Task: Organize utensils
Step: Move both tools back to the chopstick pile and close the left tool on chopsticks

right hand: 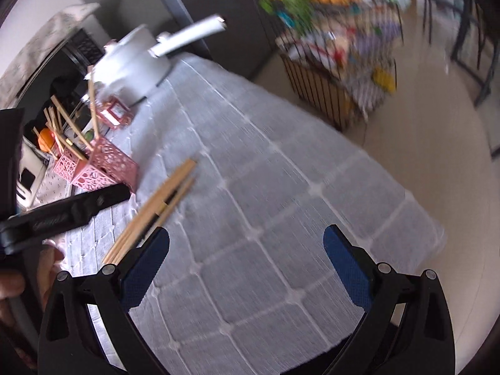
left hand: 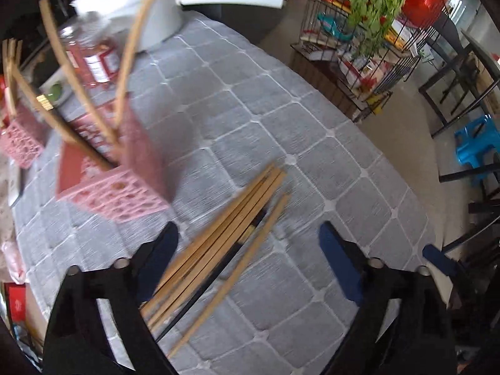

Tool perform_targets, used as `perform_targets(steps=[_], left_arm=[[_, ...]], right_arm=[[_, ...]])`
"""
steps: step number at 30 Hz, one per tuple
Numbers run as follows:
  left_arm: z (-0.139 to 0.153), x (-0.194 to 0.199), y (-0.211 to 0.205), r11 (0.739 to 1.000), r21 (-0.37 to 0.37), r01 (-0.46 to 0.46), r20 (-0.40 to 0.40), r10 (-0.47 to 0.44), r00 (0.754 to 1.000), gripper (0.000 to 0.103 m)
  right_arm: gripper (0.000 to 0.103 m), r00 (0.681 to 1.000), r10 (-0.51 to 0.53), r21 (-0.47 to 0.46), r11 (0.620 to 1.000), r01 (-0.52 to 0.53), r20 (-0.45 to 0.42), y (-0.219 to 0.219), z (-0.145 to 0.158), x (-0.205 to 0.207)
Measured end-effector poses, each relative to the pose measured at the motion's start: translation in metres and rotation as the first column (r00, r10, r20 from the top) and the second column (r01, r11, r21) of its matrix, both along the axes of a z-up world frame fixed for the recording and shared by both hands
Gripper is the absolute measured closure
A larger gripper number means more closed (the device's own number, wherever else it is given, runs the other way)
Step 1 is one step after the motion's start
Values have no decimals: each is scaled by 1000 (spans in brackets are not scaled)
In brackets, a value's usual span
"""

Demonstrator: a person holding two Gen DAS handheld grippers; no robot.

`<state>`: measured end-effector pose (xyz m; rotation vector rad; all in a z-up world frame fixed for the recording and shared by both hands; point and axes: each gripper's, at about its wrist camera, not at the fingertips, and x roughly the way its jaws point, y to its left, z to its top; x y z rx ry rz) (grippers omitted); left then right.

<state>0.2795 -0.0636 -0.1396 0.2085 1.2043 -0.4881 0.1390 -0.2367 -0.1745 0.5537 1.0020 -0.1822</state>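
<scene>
A loose bundle of wooden chopsticks (left hand: 218, 243) with one black chopstick (left hand: 215, 275) lies on the grey quilted tablecloth (left hand: 281, 109). My left gripper (left hand: 250, 250) is open above them, its left finger (left hand: 159, 256) beside the bundle. A pink perforated holder (left hand: 125, 187) with three chopsticks standing in it is at the left; a second pink holder (left hand: 22, 143) stands farther left. In the right wrist view the bundle (right hand: 156, 209) lies left of my open, empty right gripper (right hand: 247, 259), and both holders (right hand: 103, 168) stand beyond it.
A white pot (left hand: 150, 9) with a long handle and a clear jar (left hand: 93, 53) stand at the table's far end. A wire rack (left hand: 359, 47) with greens and packets stands on the floor beyond the table edge. A blue stool (left hand: 475, 143) and dark chairs are at the right.
</scene>
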Motion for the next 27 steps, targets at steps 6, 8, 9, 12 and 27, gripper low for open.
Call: perform_targets(steps=[6,8,9,12,27], left_arm=[[-19,22,-27,997,60,38,-47,-35,998,53],[-24,24,-33,995,78,62,-59,-57,997,59],[-26,25,-35,994,82,69,-59,-64,996,65],[-34,29,-38,992,104,67,-59,-61,996,71],[-61,50,-37,994,106,36,-110,-24,994,92]], right_arm=[[7,999,-17,19,1000,18,-29,-19,-10,-2],[7,999,-8,35,999,10,-34,-21,-13,-2],[7,999,-4,47,999,6,-38,-22,-15,-1],[7,999,-2,62,998,5,-49,-24,-20,3],[7,996,-3,108,994,13,-85,-34,-34,11]])
